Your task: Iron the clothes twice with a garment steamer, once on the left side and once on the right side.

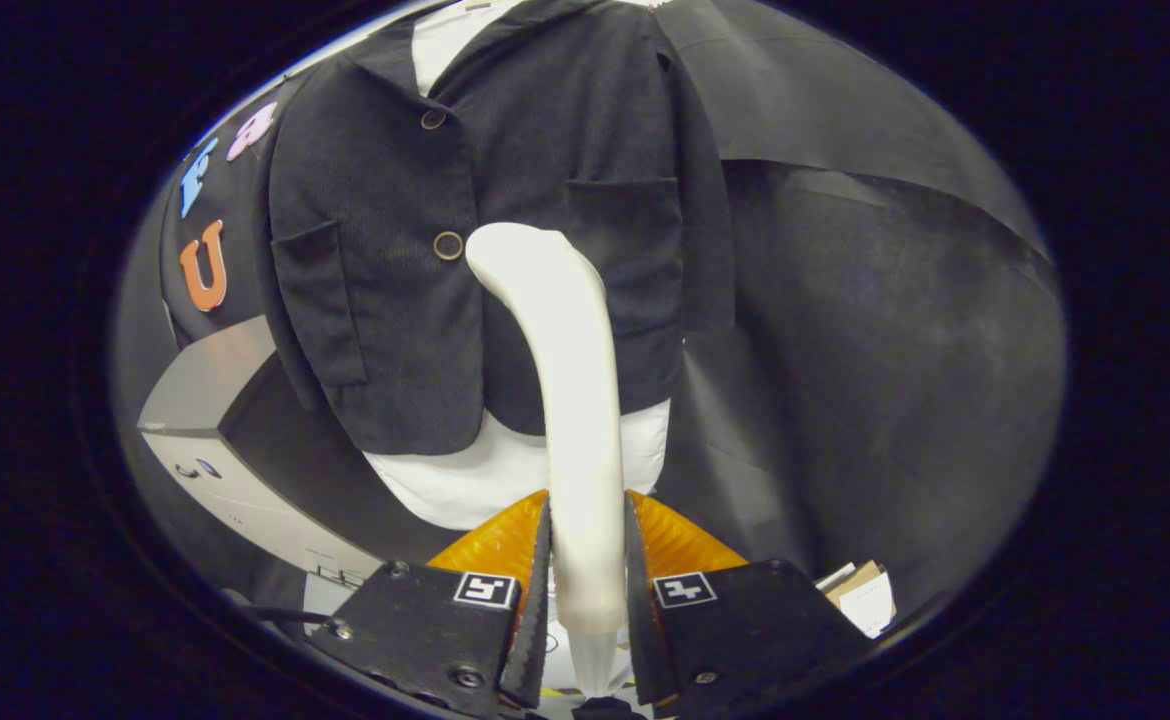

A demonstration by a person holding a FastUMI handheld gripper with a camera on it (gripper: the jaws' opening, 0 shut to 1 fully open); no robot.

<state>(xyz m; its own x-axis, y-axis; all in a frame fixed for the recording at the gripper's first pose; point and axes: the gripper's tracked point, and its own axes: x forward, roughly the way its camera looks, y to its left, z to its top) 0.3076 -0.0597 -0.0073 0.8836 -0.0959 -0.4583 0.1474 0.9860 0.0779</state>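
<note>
Pose: the gripper (588, 560) points forward and slightly upward at the dark jacket (475, 250), which hangs straight ahead of it; the hand holding it is out of sight
Fingers: drawn in narrow, one on each side of the garment steamer (570, 400), both fingers (530, 570) pressing against the lower part of its pale handle
Held thing: the garment steamer, a cream curved body rising from between the fingers towards the jacket
Steamer head: its rounded top lies over the jacket front, just beside the lower button (448, 245) and next to the jacket's chest pocket on the side away from the lettered wall; whether it touches the cloth I cannot tell
Jacket: dark, ribbed, buttoned, worn over a white shirt (505, 480) that shows at the collar and below the hem
Counts: one steamer, one jacket, one shirt, two buttons visible, two patch pockets visible
Beside the jacket: a grey box-like unit (215, 420) low on the lettered-wall side
Low down, away from the jacket on the other side: some papers or cards (860, 595)
</note>
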